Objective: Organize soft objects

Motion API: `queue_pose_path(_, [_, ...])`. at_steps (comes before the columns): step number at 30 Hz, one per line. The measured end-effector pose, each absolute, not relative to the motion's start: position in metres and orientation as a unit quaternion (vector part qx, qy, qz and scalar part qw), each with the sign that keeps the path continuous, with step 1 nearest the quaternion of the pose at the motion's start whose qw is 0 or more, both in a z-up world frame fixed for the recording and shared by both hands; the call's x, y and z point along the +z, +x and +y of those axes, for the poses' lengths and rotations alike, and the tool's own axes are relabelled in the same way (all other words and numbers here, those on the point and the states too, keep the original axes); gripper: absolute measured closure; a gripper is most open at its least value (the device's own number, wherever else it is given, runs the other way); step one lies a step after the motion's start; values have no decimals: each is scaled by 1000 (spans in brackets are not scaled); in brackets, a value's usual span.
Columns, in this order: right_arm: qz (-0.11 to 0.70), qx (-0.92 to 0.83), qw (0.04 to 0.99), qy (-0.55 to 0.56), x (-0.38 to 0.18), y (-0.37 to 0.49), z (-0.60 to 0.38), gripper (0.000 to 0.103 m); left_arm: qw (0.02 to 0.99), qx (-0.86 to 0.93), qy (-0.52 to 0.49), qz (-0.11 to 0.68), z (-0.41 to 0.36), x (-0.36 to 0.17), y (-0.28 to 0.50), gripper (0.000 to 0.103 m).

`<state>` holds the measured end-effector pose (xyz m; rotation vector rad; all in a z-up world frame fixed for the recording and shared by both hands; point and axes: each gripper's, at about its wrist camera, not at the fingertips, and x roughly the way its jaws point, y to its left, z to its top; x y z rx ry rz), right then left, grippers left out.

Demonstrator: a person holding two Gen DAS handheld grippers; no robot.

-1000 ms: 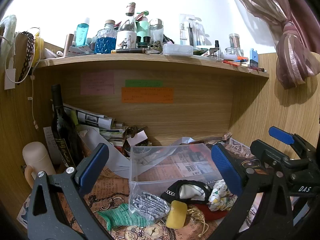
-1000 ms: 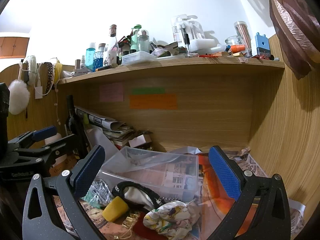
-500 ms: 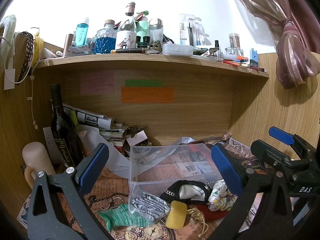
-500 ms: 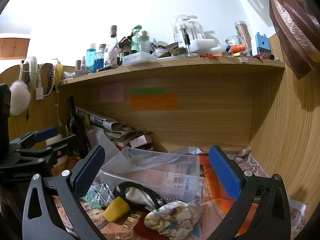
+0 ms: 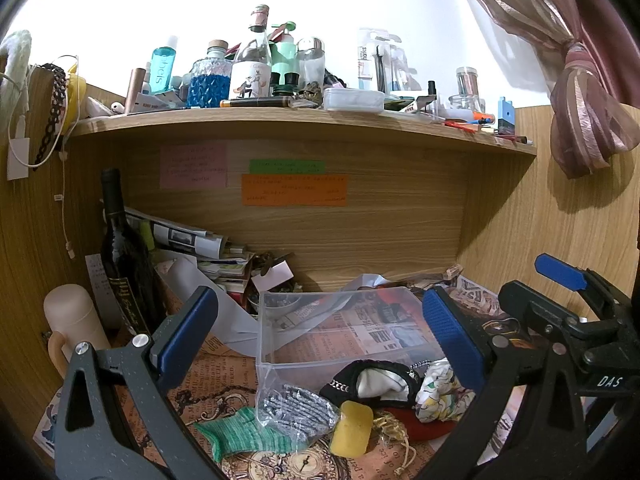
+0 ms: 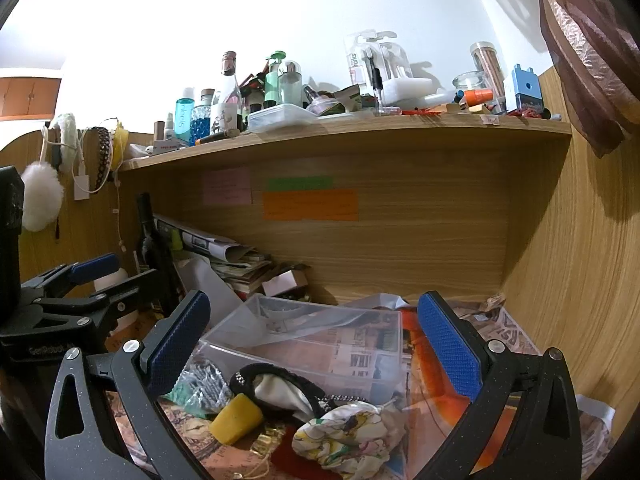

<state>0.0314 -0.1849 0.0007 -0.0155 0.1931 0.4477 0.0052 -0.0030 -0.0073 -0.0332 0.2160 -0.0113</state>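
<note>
A clear plastic box (image 5: pixel 340 330) (image 6: pixel 320 336) stands empty on the paper-covered desk. In front of it lies a heap of soft things: a green knitted piece (image 5: pixel 240 436), a yellow sponge (image 5: pixel 352 428) (image 6: pixel 236 418), a black-and-white pouch (image 5: pixel 372 380) (image 6: pixel 280 388), a floral cloth bundle (image 5: pixel 438 390) (image 6: pixel 348 436), a red cloth (image 5: pixel 412 422) and a clear bag of grey items (image 5: pixel 296 404) (image 6: pixel 200 384). My left gripper (image 5: pixel 320 332) is open above the heap, holding nothing. My right gripper (image 6: pixel 312 332) is open too, over the box and heap.
A dark wine bottle (image 5: pixel 124 256), a beige cup (image 5: pixel 72 320) and stacked papers (image 5: pixel 200 248) crowd the back left. A cluttered shelf (image 5: pixel 280 116) overhangs the desk. Wooden walls close in left and right; a curtain (image 5: pixel 580 92) hangs at right.
The right gripper's view has shifted very slightly; the left has hardly moved. Both stay open and the objects lie where they were.
</note>
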Motion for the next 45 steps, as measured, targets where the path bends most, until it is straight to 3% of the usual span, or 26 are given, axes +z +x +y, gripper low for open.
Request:
queue_pose_path(32, [106,221,970,-7,-3,34,-184,0,995,-7,-14,103,-7,-7,6,0])
queue_pose_path(45, [173,213,962,-10,-38,59,-191,3,981,-25,-33,190,6,-48,35,0])
